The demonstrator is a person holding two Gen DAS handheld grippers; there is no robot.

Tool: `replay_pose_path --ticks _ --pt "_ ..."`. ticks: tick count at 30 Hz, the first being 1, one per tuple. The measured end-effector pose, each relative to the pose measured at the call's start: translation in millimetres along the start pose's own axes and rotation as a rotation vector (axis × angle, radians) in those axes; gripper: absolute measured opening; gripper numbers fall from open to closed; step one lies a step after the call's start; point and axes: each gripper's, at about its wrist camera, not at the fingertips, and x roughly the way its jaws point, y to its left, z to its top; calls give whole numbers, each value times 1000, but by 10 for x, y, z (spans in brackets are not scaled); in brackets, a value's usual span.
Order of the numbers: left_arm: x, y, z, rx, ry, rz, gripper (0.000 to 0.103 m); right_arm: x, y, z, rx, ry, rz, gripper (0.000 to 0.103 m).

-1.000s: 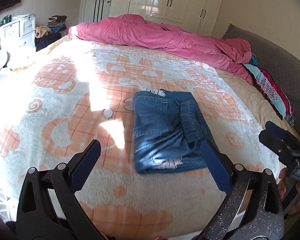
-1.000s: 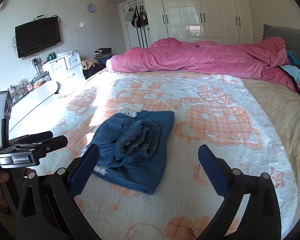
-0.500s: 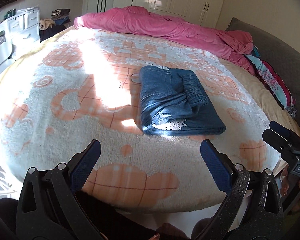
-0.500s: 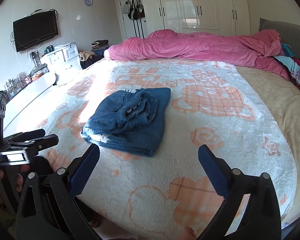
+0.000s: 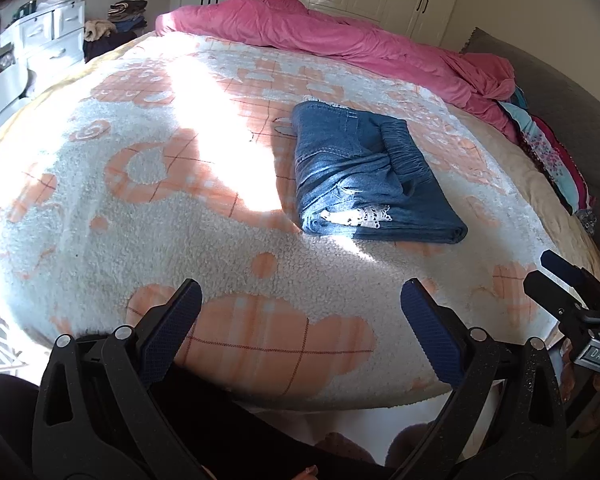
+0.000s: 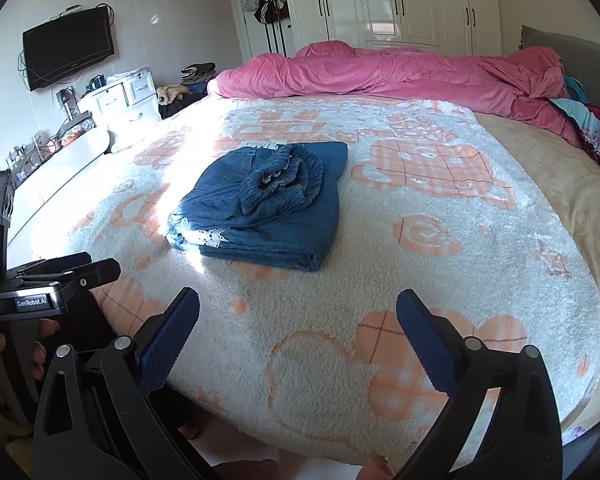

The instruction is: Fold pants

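Observation:
Blue denim pants [image 5: 364, 176] [image 6: 268, 204] lie folded into a compact rectangle on the bed's white and orange fleece blanket [image 5: 140, 200] [image 6: 440, 240], elastic waistband bunched on top. My left gripper [image 5: 300, 308] hangs open over the near edge of the bed, well short of the pants, nothing between its blue pads. My right gripper [image 6: 298, 316] is open too, held back at the bed's near edge with empty fingers. Each view catches the other gripper at its side: the right one [image 5: 568, 304] and the left one [image 6: 60, 276].
A rumpled pink duvet [image 5: 340, 40] [image 6: 400, 76] lies across the far side of the bed. Colourful clothes [image 5: 548, 152] are piled by the grey headboard. White drawers [image 6: 120, 100], a wall TV [image 6: 68, 52] and white wardrobes [image 6: 400, 0] line the room.
Both grippers have pulled back from the pants toward the near edge of the bed and stayed open. The folded pants have not moved.

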Motion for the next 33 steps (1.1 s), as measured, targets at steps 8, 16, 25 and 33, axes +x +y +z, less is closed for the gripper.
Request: replay_pose_path --ticks 8,16,25,33 --pt "62 -36 -43 16 16 0 94 88 -7 -38 -1 26 6 98" --pt "54 -40 -40 17 18 -1 94 81 -23 -41 5 24 10 98" --pt "36 -56 -31 20 15 1 94 75 -31 -41 4 20 9 98" --pt "19 -62 -23 20 12 7 94 78 -43 -35 9 23 12 98"
